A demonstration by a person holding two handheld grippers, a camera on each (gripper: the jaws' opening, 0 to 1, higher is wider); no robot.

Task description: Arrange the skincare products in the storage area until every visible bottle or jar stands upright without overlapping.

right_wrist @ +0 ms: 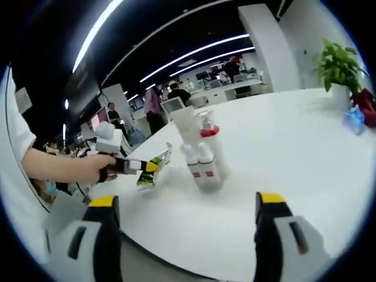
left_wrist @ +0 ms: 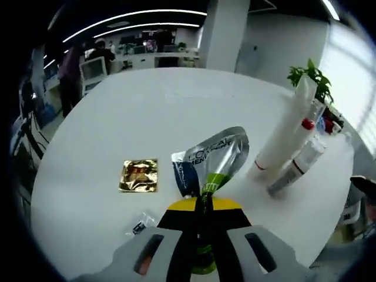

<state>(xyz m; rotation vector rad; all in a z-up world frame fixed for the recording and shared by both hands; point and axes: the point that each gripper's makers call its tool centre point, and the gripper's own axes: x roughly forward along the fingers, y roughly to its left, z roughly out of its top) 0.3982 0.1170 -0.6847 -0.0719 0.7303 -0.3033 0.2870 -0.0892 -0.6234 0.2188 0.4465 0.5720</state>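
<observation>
Left tongs [left_wrist: 204, 232] closed on the crimped end of a silver L'Oréal tube [left_wrist: 216, 160]; its green cap sits between the jaws, body pointing away over the white surface [left_wrist: 147, 117]. Left of the tongs, flat on the surface: gold foil sachet [left_wrist: 139, 175]. Just beside the left jaw: small dark sachet [left_wrist: 139, 225]. Right of the tongs: cluster of white bottles [left_wrist: 289, 130], tall white tube leaning, one red-capped pump, one grey bottle at the near edge, all touching or overlapping.

Right tongs [right_wrist: 185, 235] open wide, nothing between the jaws, hanging over the surface [right_wrist: 282, 153]. Ahead of them, the same bottle cluster [right_wrist: 200, 150]: two short white bottles with red labels in front, taller tube and red pump behind. Left of that, a hand [right_wrist: 88, 167] holds the left tongs [right_wrist: 150, 167], clamped on the tube [right_wrist: 154, 166], well apart from the right tongs. Potted plant [right_wrist: 339, 67] far right.
</observation>
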